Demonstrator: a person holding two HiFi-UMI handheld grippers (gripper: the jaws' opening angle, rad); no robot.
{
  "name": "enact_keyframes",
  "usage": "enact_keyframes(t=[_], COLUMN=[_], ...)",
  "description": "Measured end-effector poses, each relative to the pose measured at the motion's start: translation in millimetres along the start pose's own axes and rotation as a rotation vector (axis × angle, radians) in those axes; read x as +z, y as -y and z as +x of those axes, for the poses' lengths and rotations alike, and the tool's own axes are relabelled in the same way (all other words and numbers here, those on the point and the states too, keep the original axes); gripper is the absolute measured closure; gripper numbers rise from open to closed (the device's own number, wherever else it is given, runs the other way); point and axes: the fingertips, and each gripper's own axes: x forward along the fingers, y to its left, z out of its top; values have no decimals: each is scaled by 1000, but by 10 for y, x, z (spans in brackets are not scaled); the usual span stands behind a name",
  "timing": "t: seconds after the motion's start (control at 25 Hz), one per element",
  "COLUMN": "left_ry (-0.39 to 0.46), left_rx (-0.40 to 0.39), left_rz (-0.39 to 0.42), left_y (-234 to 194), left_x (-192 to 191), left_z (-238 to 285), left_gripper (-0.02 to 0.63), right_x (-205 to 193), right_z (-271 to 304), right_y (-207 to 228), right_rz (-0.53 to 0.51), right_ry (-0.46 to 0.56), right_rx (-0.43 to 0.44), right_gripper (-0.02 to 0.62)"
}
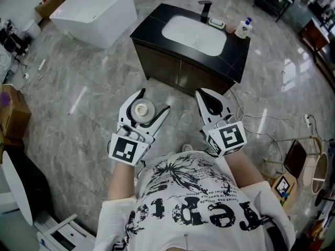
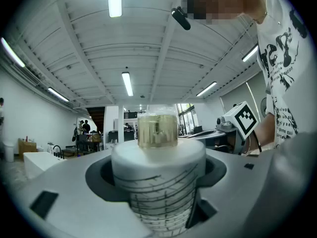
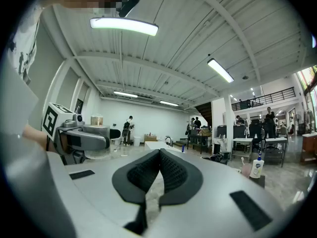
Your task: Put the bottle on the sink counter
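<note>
Left gripper (image 1: 155, 99) jaws stand wide, clamped on the bottle (image 2: 158, 182) from both sides. The bottle is white with thin dark line print, too warped to read. Its clear yellowish cap (image 2: 157, 130) points away from the camera. The bottle's lower end is cut off at the frame edge in the left gripper view. The head view shows only the bottle's round top between the jaws, body hidden.

Right gripper (image 3: 159, 151) jaws are closed, the dark ribbed pads meeting at the tips with nothing between them. A narrow slit shows lower down between the pads.

Both grippers are held side by side in front of the person's chest, above the grey marble floor (image 1: 94, 109), near each other but not touching. Marker cube (image 1: 125, 148) on the left one, marker cube (image 1: 229, 136) on the right one. The forearms are partly hidden by the printed white shirt (image 1: 193, 203).

The bottle is in the air, well apart from the sink counter (image 1: 152, 25), which sits ahead across the floor. The counter is black, with a white basin (image 1: 193, 34) and a dark faucet (image 1: 205, 9) behind it. A soap bottle (image 1: 242, 29) stands at the counter's right end. A small item beside the faucet is too small to tell.

A white bathtub (image 1: 94, 9) is at upper left, cut off at the top. A cardboard box (image 1: 10, 114) is cut off at the left edge.
</note>
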Motion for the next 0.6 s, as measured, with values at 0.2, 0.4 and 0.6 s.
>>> enact_keyframes(t=[0.2, 0.4, 0.6], left_ry=[-9, -24, -8], left_rx=[-3, -17, -23], left_rz=[2, 8, -11], left_y=[-26, -68, -137], left_x=[-50, -112, -127], left_z=[-40, -116, -135], left_gripper=[256, 256, 256], right_x=[-42, -73, -96], right_z=[7, 41, 122], right_y=[-48, -139, -233], right_rz=[-1, -2, 98], right_ry=[-1, -6, -4], right_rx=[-3, -6, 19], right_gripper=[583, 583, 581])
